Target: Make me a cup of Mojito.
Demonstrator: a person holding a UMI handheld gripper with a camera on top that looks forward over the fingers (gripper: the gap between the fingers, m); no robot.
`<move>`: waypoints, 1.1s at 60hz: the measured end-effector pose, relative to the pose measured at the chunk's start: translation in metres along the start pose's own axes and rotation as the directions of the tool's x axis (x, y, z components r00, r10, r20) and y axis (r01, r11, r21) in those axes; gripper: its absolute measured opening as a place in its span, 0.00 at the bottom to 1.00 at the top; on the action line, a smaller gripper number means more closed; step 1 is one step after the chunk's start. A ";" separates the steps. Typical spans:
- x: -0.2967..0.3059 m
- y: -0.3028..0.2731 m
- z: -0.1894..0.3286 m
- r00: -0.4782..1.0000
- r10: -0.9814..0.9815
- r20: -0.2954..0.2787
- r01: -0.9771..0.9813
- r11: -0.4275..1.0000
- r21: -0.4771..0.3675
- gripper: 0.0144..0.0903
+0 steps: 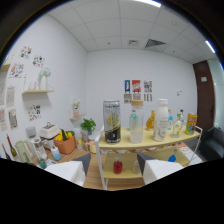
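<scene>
My gripper (114, 157) is open, and its two white fingers (75, 171) have nothing between them. Beyond them stands a white rack with a yellow top shelf (150, 143). On that shelf, straight ahead, is a tall black, white and yellow can (112, 121). Right of it are a clear bottle with a blue cap (135, 125) and a white bottle (161, 120). Several small bottles (177, 125) and a yellow carton (191, 122) stand further right. On the lower shelf sit a small red bottle (118, 166) and what may be a clear glass (136, 167).
Left of the rack are an orange basket with yellow fruit (65, 143), a potted green plant (88, 124), a white appliance (48, 131) and several bottles (22, 150). A wall shelf (37, 91) hangs above. A dark door (205, 95) is at the right.
</scene>
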 end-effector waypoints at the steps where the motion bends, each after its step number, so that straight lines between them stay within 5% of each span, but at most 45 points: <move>1: -0.003 -0.003 0.002 1.000 -0.003 0.002 0.003 1.000 0.006 0.95; 31: 0.000 -0.058 0.136 0.999 0.010 -0.035 -0.009 0.999 0.050 0.94; 37: -0.001 -0.054 0.154 0.999 0.013 -0.032 -0.012 0.999 0.033 0.88; 44: -0.005 -0.052 0.166 1.000 0.007 -0.016 -0.006 1.000 0.025 0.71; 48: 0.000 -0.052 0.168 0.999 -0.011 -0.038 0.012 1.000 0.028 0.53; 66: -0.001 -0.052 0.164 0.998 0.029 -0.047 -0.028 1.000 0.010 0.49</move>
